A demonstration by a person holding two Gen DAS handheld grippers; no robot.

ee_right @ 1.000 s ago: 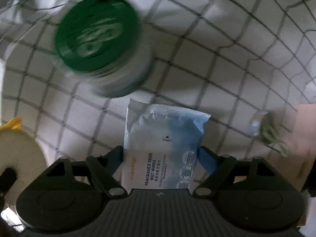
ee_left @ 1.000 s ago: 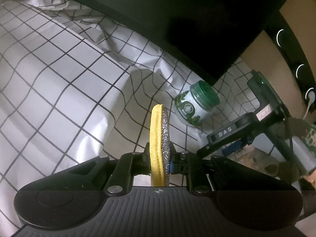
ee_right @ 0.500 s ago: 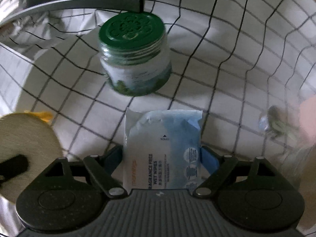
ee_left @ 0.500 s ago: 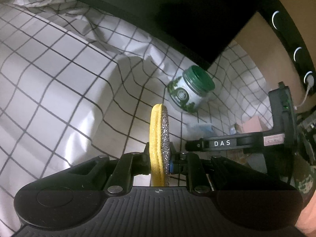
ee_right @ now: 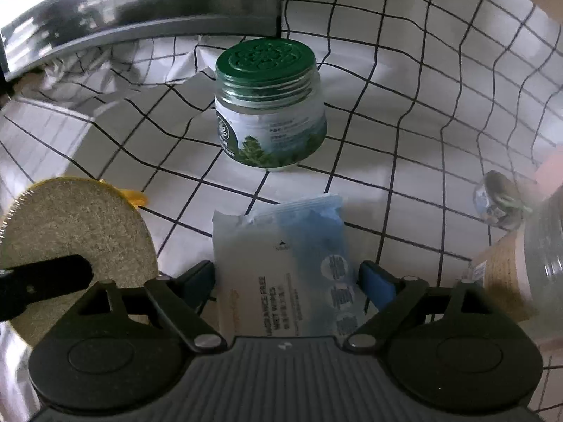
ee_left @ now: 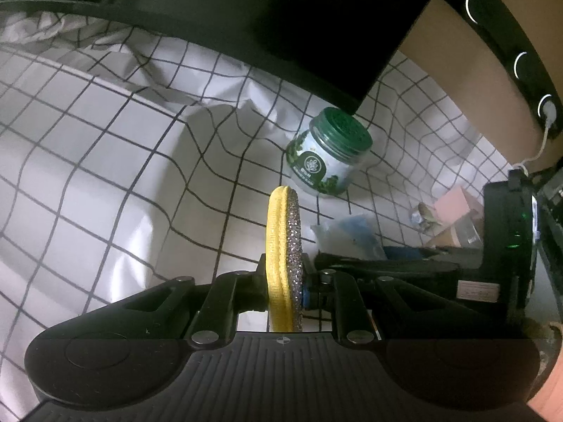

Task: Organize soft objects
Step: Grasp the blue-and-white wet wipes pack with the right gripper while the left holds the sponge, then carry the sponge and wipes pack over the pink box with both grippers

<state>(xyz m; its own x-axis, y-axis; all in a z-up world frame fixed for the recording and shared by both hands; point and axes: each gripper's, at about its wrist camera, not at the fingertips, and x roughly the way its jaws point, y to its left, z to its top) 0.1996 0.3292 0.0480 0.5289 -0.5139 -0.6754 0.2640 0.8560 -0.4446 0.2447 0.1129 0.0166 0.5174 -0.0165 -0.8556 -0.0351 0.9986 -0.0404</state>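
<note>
Left gripper (ee_left: 285,277): matte black, ribbed body, silver screws, blue pad. Right gripper (ee_right: 286,274) looks alike, greyer, perhaps from glare. Bare skin at one corner.

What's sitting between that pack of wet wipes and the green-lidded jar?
Nothing: in the right wrist view only bare checked cloth lies between the wet wipes pack in the right gripper and the jar.

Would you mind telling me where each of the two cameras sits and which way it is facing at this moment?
Left wrist: sits behind the left gripper, looking along its fingers, shut on a sponge, toward the jar; the right gripper shows at right.
Right wrist: sits behind the right gripper, which holds the wet wipes pack, facing the jar; a left finger shows at left.
Shared: jar, sponge, wipes, checked cloth.
</note>
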